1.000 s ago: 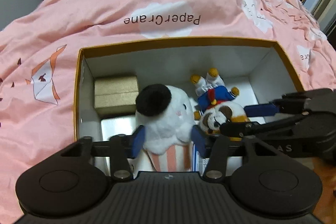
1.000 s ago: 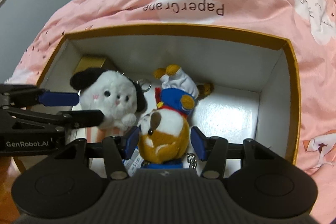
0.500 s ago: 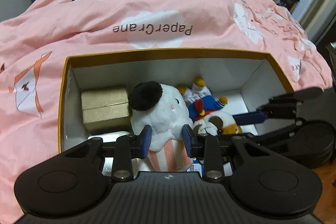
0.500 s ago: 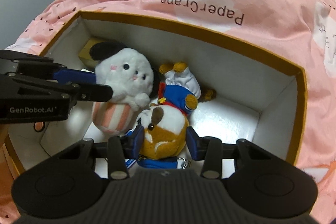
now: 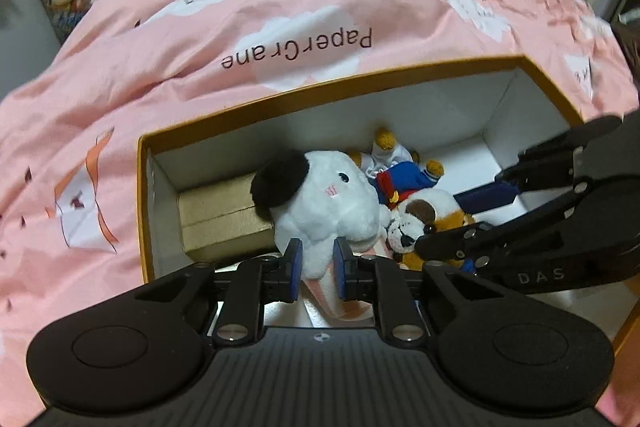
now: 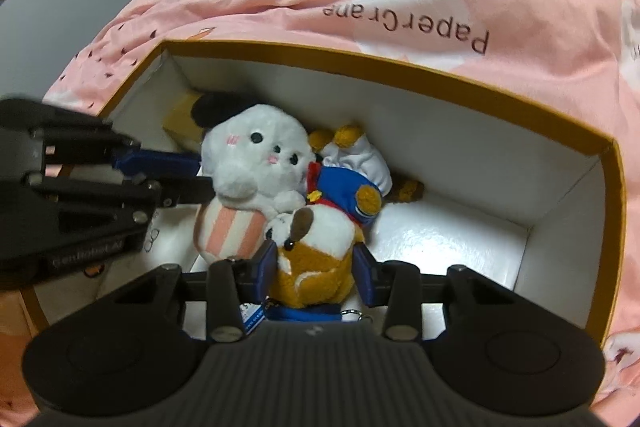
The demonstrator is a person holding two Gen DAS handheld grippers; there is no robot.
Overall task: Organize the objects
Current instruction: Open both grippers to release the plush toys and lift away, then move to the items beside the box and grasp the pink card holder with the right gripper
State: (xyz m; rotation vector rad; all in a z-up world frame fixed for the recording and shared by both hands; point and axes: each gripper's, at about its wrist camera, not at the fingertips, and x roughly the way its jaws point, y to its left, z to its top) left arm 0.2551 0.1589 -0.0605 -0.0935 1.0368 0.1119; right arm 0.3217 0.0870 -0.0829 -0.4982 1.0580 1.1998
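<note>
Plush, both of them, so I expect light, squashy loads that give under the pads. My left tongs have just closed tight on the white toy, pinching its striped lower body (soft enough to bunch). My right tongs have narrowed onto the brown dog toy, pads pressed into its flanks. Both toys sit inside the orange-rimmed box on the pink bed, beside a gold carton. A mid-body hold seems safest.
</note>
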